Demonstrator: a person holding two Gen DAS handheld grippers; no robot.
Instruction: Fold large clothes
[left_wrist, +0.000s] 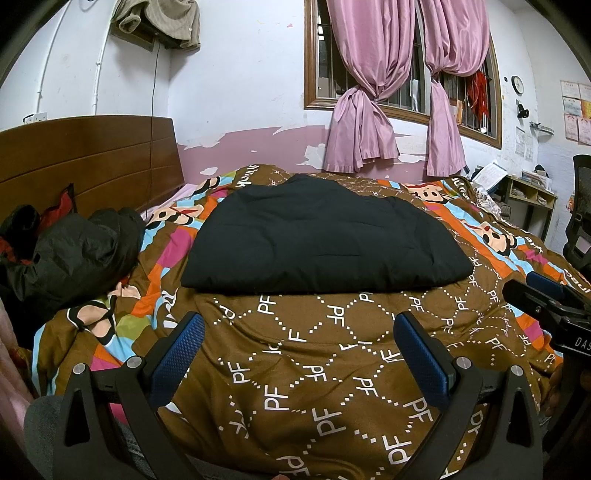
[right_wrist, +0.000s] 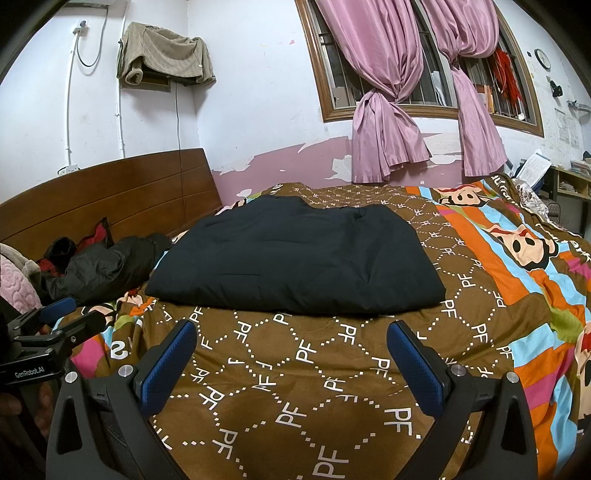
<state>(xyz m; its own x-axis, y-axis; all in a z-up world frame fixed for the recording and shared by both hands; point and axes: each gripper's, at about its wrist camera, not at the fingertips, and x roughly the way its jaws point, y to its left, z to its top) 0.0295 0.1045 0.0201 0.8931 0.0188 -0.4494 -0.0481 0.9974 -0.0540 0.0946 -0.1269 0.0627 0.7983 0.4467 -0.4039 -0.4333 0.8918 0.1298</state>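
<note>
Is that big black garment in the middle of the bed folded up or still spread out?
Folded. The black garment lies as a compact, thick rectangle with straight edges on the patterned quilt; no sleeves or loose ends stick out.

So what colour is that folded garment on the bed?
Plain black garment, clearest in the left wrist view.

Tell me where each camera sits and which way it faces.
Left wrist: on the left tongs, open, facing across the bed at the folded black garment; right tongs at the right edge.
Right wrist: on the right tongs, open, facing the same garment; left tongs at the left edge.
Shared: garment, patterned quilt, headboard, pink curtains.
</note>
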